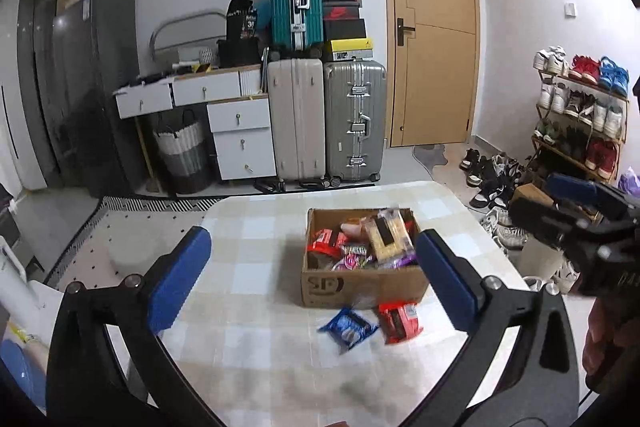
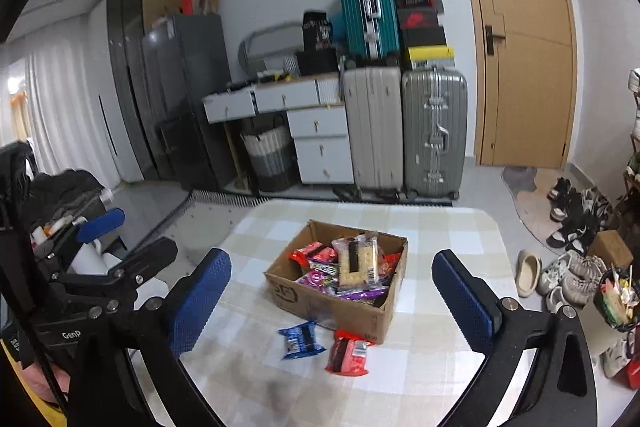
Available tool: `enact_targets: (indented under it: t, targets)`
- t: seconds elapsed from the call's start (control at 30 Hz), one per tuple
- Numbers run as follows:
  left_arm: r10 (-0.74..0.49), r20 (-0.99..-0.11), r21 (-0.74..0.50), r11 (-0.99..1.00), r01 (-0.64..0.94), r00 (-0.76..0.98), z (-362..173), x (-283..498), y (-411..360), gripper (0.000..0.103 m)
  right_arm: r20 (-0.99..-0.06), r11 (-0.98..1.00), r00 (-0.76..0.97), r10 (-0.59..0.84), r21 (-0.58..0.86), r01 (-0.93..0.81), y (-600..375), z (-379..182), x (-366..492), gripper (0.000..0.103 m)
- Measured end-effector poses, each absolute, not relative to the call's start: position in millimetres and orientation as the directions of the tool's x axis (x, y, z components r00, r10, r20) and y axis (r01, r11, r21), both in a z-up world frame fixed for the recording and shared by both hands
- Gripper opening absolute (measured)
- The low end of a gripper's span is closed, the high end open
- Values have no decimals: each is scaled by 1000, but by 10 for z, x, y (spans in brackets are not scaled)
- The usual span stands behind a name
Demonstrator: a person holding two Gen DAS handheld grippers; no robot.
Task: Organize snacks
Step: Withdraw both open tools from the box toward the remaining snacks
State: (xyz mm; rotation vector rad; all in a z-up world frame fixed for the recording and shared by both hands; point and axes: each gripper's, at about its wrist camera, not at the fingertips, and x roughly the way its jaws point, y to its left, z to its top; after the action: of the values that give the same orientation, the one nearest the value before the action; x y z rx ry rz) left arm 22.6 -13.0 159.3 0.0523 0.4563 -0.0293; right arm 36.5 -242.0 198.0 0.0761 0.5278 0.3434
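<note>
One cardboard box (image 2: pixel 340 303) stands on the counter (image 2: pixel 440 227), heaped with snack packets too jumbled to count. Two packets lie loose outside it toward the counter's near edge: one blue packet (image 2: pixel 301 340) and one red packet (image 2: pixel 349 351). Two hand-held grippers are present, the left hand-held gripper (image 1: pixel 312 277) and the right hand-held gripper (image 2: pixel 330 301), each with two blue-padded fingers.

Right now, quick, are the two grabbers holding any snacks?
Left gripper: jaws wide open, holding nothing.
Right gripper: jaws wide open, holding nothing.
</note>
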Motion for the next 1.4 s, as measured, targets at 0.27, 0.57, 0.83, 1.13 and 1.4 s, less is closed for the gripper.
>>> enact_targets:
  t: [0.27,0.57,0.83,1.13,1.4]
  targets:
    - [-26,-411,-33,999,14,911,1333,-609,61,102,-347,932,866,360,175,-317,-2480,1750,-458,103]
    - [-4,-454,-3,1000,3,891,622,-651,62,102,-282,941,900,333,150,-302,-2431,1125,-788,103]
    - [-41,-578,-81,997,-8,815,-47,-119,169,102,-427,934,834,349,231,-273,-2428,491,-384,103]
    - [-76,-624,-91,996,24,778,-158,192,-17,102,-551,939,762,340,249,-239,-2356,278,-97,103]
    - [-47,-650,-62,998,8,758,-240,136,-64,102,-584,946,748,315,262,-193,-2414,208,-126,103]
